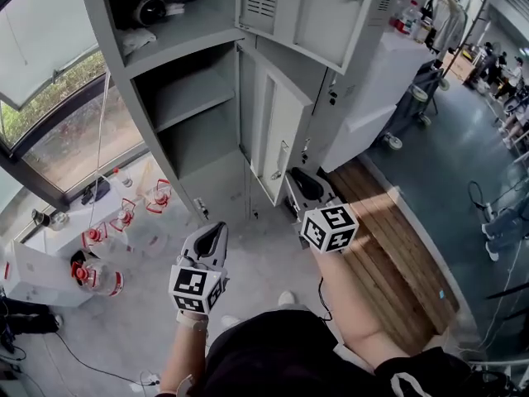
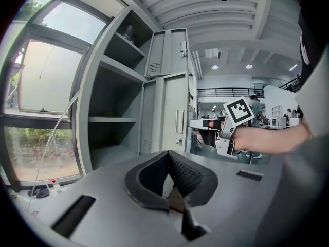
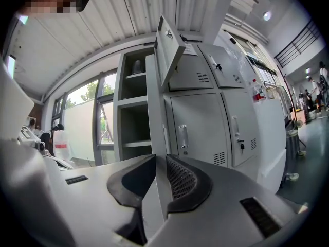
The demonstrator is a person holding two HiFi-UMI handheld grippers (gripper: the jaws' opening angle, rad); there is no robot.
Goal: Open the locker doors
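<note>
The grey locker (image 1: 124,73) has its left column open. Its upper door (image 1: 306,7) is swung out overhead. The lower door (image 1: 277,131) stands out towards me, handle on its right face. In the right gripper view that door (image 3: 153,112) shows edge-on and runs down between the pads. My right gripper (image 3: 160,157) is shut on its free edge; in the head view the right gripper (image 1: 299,179) sits by the door's lower corner. My left gripper (image 1: 216,228) hangs lower left, off the locker, shut and empty (image 2: 167,153). The neighbouring doors (image 3: 205,127) are closed.
Red-capped bottles (image 1: 99,263) stand on a low white table (image 1: 50,246) by the window at left. A wooden platform (image 1: 388,238) lies at right beside a white cabinet (image 1: 372,98). Small items (image 1: 149,11) sit in the top compartment. People stand far right.
</note>
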